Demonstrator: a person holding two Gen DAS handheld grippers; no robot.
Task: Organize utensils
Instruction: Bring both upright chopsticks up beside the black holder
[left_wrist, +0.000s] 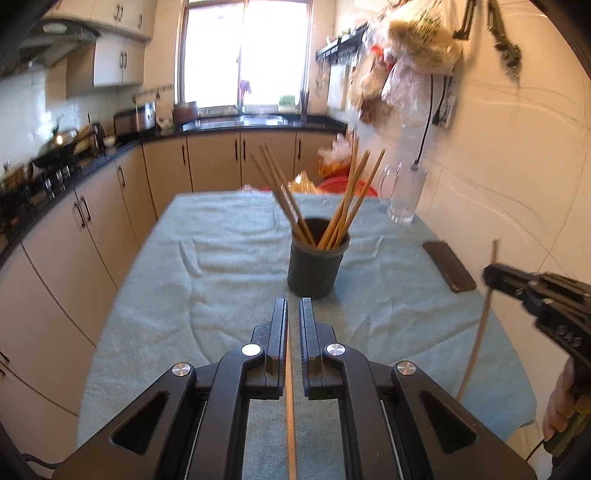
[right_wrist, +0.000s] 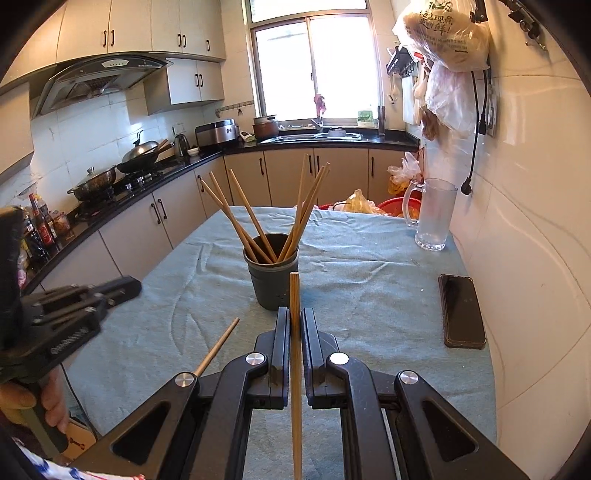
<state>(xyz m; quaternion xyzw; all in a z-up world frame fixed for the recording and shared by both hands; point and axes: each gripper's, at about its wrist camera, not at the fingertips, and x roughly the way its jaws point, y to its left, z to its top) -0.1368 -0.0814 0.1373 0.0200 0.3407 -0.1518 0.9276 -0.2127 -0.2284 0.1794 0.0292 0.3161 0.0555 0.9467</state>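
left wrist: low, faces window | right wrist: same, further right | shared: holder (left_wrist: 317, 258) (right_wrist: 272, 275), table

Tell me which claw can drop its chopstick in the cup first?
Probably the right claw. Its chopstick stands upright with the cup just ahead. The left claw is also near the cup, but its chopstick barely pokes past the tips, so aiming looks harder.

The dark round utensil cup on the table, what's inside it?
The dark round utensil cup holds six or so wooden chopsticks, fanned in two groups. Its wall hides their lower ends and the bottom.
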